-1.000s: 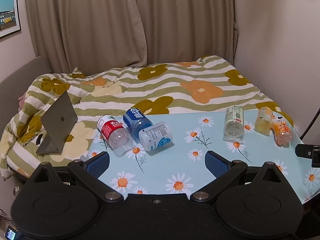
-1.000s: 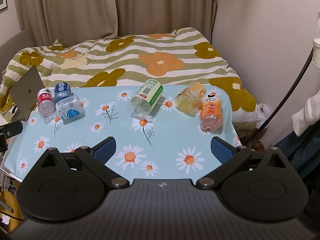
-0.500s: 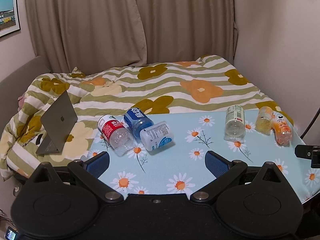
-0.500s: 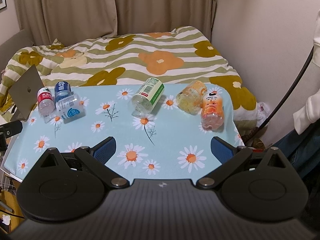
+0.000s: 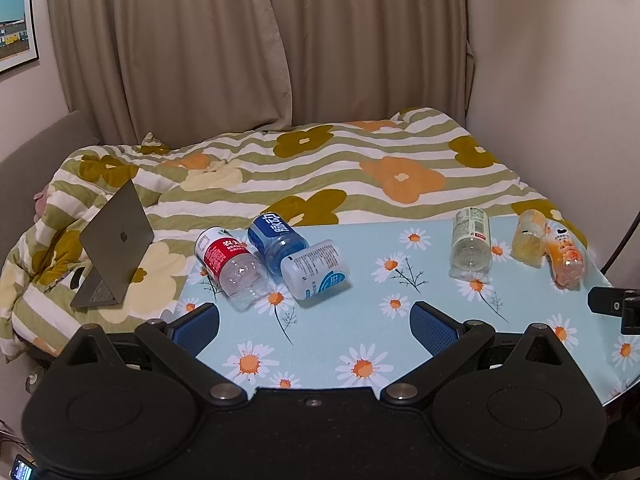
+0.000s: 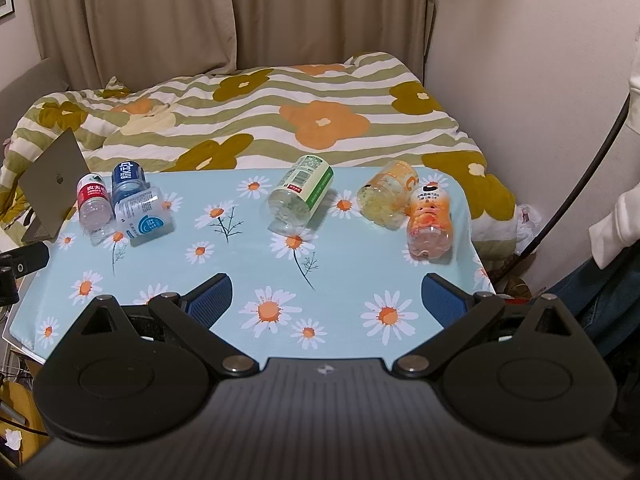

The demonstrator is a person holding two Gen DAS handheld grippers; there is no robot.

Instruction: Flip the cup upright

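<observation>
Several plastic bottles lie on their sides on a daisy-print table (image 5: 360, 332). At the left lie a red-label bottle (image 5: 230, 266), a blue-label bottle (image 5: 278, 240) and a white-label bottle (image 5: 316, 274). At the right lie a green-label bottle (image 6: 302, 196), a yellow bottle (image 6: 388, 198) and an orange bottle (image 6: 430, 222). My left gripper (image 5: 315, 322) is open and empty, near the table's front edge, short of the left group. My right gripper (image 6: 326, 300) is open and empty, short of the green-label bottle.
A bed with a striped flower quilt (image 5: 320, 168) lies behind the table. An open laptop (image 5: 116, 244) stands on the quilt at the left. Curtains and a wall stand behind. A person's leg and sleeve (image 6: 616, 216) and a black cable are at the right.
Both grippers have crept slightly forward and up toward the table; the bottles sit a little lower in view. No bottle has moved. Both grippers stay open.
</observation>
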